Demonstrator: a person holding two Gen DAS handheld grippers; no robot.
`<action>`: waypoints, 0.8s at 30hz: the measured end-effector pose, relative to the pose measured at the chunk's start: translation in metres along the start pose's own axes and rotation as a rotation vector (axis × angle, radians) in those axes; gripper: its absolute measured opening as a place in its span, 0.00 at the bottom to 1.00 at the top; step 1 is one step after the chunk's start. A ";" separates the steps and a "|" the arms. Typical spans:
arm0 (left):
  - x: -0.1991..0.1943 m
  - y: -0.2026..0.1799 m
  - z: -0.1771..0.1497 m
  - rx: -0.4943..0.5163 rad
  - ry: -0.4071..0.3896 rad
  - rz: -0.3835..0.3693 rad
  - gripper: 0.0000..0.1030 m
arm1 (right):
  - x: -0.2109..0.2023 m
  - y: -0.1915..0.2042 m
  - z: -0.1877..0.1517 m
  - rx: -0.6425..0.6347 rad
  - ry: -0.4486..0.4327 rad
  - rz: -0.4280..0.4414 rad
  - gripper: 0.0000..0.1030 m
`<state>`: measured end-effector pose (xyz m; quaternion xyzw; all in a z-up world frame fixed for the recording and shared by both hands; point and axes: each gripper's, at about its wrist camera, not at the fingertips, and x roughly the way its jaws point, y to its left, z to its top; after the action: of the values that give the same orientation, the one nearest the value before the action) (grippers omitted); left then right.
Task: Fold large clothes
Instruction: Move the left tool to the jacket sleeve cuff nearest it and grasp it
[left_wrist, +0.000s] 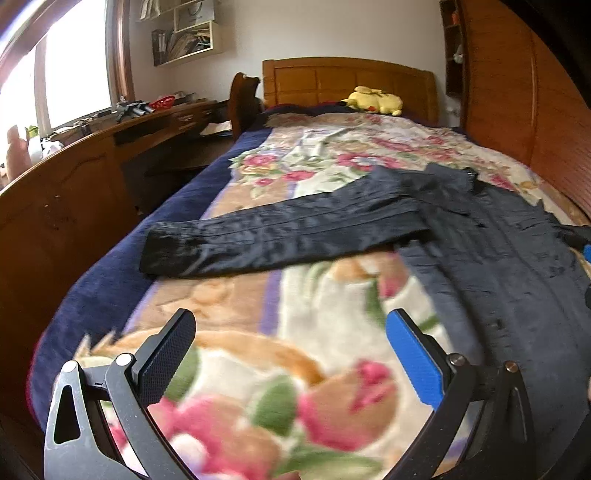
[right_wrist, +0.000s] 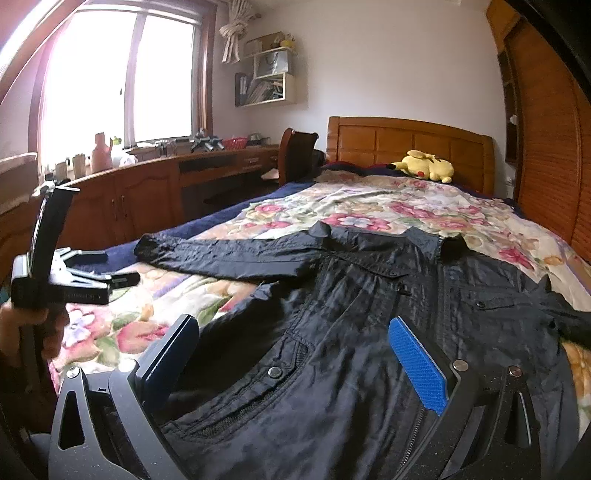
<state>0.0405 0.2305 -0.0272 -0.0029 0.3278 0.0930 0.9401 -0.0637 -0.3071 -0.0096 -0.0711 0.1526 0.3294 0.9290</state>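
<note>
Left wrist view: left gripper (left_wrist: 291, 354) spread wide over the floral blanket (left_wrist: 325, 317), black jacket (left_wrist: 480, 236) beside it, sleeve stretched out. Right wrist view: right gripper (right_wrist: 295, 354) released, hovering over the jacket's front; the left gripper shows beside the sleeve.

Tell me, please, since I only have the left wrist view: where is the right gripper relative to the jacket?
Observer: The right gripper hangs over the jacket's lower front, fingers wide open, gripping nothing.
Operator: Thank you. Is the jacket's other sleeve spread out too?
Observer: Only partly visible; the far sleeve runs toward the right edge of the right wrist view and is cut off there.
Operator: And how does my left gripper look from there?
Observer: The left gripper is open, beside the near sleeve's cuff, above the floral blanket.
</note>
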 end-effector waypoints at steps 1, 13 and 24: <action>0.003 0.009 0.001 -0.006 0.002 0.008 1.00 | 0.003 0.002 0.002 -0.009 0.005 -0.001 0.99; 0.037 0.078 0.002 -0.054 0.033 0.058 1.00 | 0.048 0.031 0.015 -0.067 0.071 0.021 0.98; 0.079 0.128 0.021 -0.103 0.091 0.088 0.83 | 0.067 0.031 0.011 -0.045 0.125 0.056 0.98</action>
<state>0.0919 0.3712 -0.0524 -0.0411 0.3650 0.1505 0.9178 -0.0311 -0.2407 -0.0221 -0.1082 0.2049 0.3535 0.9063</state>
